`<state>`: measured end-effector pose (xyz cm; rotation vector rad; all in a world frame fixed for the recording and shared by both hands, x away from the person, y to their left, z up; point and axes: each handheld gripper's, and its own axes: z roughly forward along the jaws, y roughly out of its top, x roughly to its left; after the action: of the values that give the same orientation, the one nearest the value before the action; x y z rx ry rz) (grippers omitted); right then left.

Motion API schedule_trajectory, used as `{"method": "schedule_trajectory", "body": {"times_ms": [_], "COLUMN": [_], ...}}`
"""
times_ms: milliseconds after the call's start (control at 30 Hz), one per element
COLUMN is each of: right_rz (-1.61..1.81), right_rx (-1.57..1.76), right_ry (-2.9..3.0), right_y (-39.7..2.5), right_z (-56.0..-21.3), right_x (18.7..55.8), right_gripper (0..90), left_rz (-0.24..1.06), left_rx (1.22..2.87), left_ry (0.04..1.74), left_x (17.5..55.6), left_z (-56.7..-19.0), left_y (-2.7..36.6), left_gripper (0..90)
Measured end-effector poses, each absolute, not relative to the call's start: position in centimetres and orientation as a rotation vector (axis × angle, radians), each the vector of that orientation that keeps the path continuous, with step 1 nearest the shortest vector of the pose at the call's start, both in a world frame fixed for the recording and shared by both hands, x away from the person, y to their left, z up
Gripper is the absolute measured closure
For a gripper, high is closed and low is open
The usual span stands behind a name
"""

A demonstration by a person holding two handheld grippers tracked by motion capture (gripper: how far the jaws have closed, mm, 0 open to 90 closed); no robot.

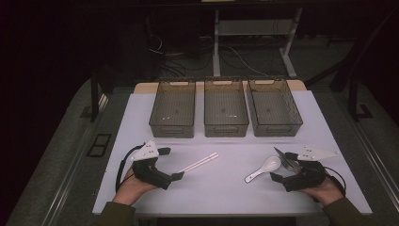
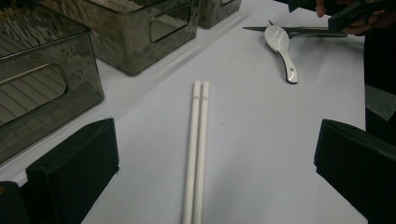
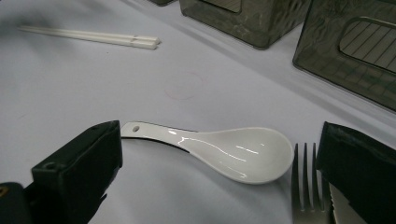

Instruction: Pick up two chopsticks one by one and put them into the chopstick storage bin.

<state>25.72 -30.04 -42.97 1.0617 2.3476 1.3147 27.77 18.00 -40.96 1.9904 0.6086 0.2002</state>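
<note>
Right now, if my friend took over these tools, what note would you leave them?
Left tool: open, empty, jaws on either side of the near end of the white chopsticks, which lie flat on the table.
Right tool: open, empty, with the white spoon lying between its jaws and a fork beside the spoon by one jaw.
The three bins at the far side look empty.
Done: nothing picked up or sorted yet.
Left: probably grip each utensil and carry it to a bin.
</note>
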Motion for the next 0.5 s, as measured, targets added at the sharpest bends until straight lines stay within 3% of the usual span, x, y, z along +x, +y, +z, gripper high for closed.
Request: {"method": "schedule_trajectory", "body": {"times_ms": [500], "right_rz": [1.328], "right_rx": [1.071], "right_ry": [2.339], "right_y": [-30.3], "right_z": [-42.96], "right_x": [25.73], "right_gripper": [0.6], "left_rz": [0.196], "left_rx": [2.004], "left_ry": [0.591], "left_x": [28.18], "left_z": [-40.55], "left_y": [17.3], "left_gripper": [0.0]}}
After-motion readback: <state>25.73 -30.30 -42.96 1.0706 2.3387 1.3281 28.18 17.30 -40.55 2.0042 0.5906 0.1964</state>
